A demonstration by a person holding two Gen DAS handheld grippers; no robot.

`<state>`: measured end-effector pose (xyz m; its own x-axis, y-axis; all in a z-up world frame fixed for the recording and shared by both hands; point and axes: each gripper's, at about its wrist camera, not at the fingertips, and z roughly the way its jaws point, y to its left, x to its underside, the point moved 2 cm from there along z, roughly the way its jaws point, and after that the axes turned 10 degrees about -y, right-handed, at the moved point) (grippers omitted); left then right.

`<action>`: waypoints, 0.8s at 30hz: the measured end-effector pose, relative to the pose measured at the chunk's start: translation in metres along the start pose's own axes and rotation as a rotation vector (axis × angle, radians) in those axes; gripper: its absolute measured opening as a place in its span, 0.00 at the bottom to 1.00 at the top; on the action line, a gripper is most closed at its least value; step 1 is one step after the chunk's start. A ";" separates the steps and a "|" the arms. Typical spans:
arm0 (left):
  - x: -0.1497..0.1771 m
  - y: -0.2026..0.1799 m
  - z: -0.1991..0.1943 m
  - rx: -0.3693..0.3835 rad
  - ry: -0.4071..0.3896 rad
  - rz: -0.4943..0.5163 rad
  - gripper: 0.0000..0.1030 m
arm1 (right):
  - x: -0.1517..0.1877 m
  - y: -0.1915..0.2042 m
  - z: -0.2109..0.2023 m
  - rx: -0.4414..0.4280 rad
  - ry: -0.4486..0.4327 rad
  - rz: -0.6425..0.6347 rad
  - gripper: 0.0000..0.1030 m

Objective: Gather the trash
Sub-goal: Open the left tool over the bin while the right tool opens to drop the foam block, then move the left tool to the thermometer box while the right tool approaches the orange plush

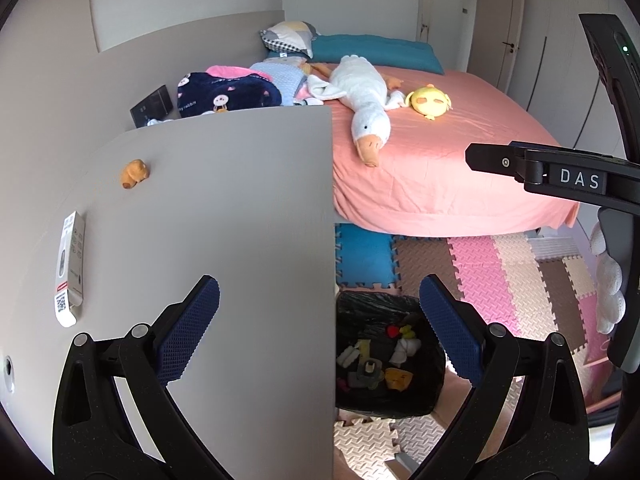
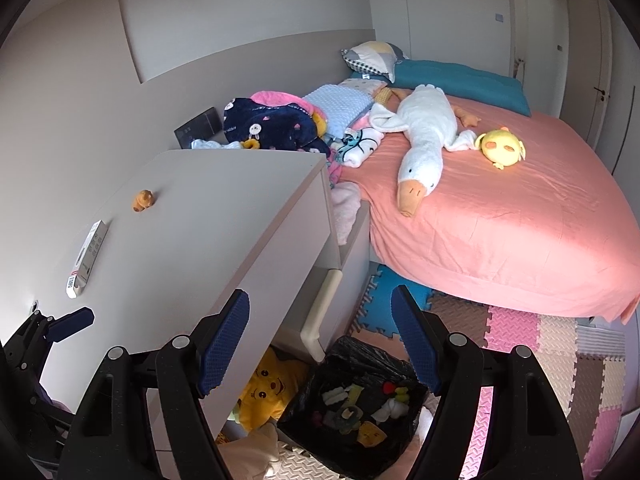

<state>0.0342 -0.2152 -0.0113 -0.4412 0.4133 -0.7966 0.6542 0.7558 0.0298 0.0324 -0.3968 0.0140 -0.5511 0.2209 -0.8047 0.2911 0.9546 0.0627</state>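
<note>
Bin with black liner on floor, 6 o'clock, holds scraps. Box with QR label and orange toy on worktop, 9 o'clock. Left tool and right tool apart, empty. "DAS" reads on right tool's side.

A home bedroom: pink-sheeted bed, plush goose, foam floor mats.

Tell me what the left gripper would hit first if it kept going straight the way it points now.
Probably the right-hand edge of the grey cabinet top: the open left gripper straddles that edge, with the black-lined trash bin lower, just beyond it. Depth is unclear, so it might slip past the edge and reach the bin instead.
</note>
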 end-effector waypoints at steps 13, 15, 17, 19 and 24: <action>0.013 0.060 0.001 -0.080 0.002 -0.073 0.94 | -0.003 0.056 0.030 -0.086 0.013 -0.035 0.72; 0.015 0.071 0.001 -0.097 0.003 -0.086 0.94 | -0.004 0.066 0.036 -0.098 0.019 -0.040 0.72; 0.017 0.082 0.000 -0.113 0.006 -0.103 0.94 | -0.004 0.076 0.042 -0.110 0.026 -0.048 0.72; 0.021 0.094 0.001 -0.124 0.016 -0.118 0.94 | -0.004 0.086 0.048 -0.121 0.037 -0.061 0.72; 0.026 0.121 0.000 -0.158 0.016 -0.165 0.94 | -0.004 0.110 0.062 -0.147 0.053 -0.082 0.72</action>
<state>0.1016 -0.1130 -0.0284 -0.5447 0.2848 -0.7888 0.4685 0.8835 -0.0045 0.1150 -0.3054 -0.0119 -0.6098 0.1471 -0.7788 0.1275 0.9880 0.0868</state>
